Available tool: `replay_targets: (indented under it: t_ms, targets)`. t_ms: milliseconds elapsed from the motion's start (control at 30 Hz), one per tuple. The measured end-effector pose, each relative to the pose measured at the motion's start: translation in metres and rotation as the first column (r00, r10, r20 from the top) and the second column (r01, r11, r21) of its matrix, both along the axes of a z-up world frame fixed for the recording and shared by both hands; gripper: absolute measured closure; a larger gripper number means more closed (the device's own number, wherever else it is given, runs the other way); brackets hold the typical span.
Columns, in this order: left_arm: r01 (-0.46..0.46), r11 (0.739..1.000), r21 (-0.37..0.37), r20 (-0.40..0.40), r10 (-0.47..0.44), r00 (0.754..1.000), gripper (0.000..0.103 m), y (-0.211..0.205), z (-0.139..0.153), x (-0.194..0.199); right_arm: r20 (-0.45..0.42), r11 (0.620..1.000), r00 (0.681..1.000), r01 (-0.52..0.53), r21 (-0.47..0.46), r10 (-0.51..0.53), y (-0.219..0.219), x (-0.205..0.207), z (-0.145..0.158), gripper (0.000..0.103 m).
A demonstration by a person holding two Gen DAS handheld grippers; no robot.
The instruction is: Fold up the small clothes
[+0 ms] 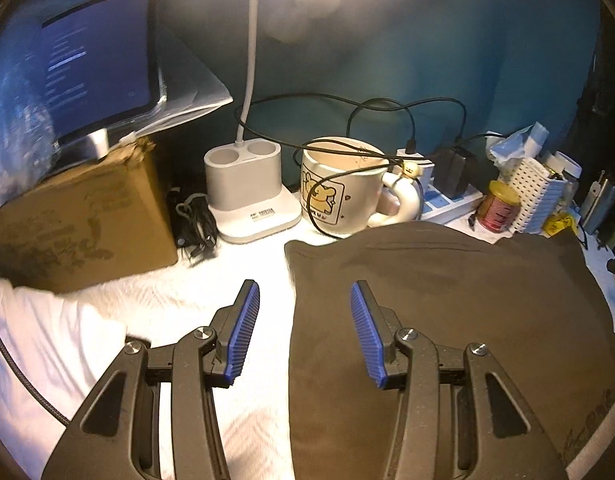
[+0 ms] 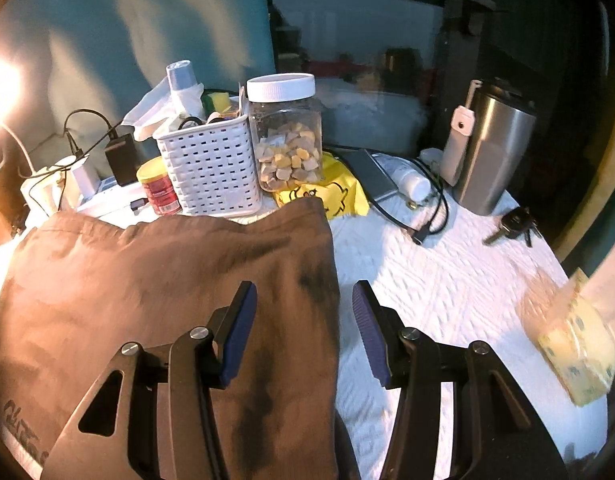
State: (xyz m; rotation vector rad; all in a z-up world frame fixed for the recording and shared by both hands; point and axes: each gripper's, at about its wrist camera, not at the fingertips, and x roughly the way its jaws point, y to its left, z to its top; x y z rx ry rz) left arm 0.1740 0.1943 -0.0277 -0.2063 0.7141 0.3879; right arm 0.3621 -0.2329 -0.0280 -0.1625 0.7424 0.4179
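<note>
A brown garment (image 1: 467,300) lies flat on the white textured table cover (image 1: 147,320), with printed lettering near its front corner. It also shows in the right wrist view (image 2: 147,280). My left gripper (image 1: 305,292) is open and empty, straddling the garment's left edge just above it. My right gripper (image 2: 303,294) is open and empty, straddling the garment's right edge.
At the back stand a cardboard box (image 1: 87,216), a lamp base (image 1: 251,196), a cartoon mug (image 1: 339,188), cables and a power strip (image 1: 447,196). On the right are a white basket (image 2: 211,168), a clear jar (image 2: 285,132), a steel tumbler (image 2: 491,144), keys (image 2: 511,224) and a yellow tissue pack (image 2: 575,348).
</note>
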Motion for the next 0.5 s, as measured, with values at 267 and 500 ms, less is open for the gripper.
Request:
replay_targets:
  t_ms: [267,500]
  targets:
    - [0.002,1.0,-0.021,-0.004,-0.002,1.0,0.056,-0.019,0.001,-0.032,0.005,1.0,1.0,0.02,0.018,-0.02,-0.022,-0.029,0.003,0.05]
    - [0.008,1.0,-0.019,-0.019,-0.009,1.0,0.056,-0.036,-0.004,-0.059,0.012,0.999,1.0,0.029,0.031,-0.029,-0.043,-0.058,0.002,0.05]
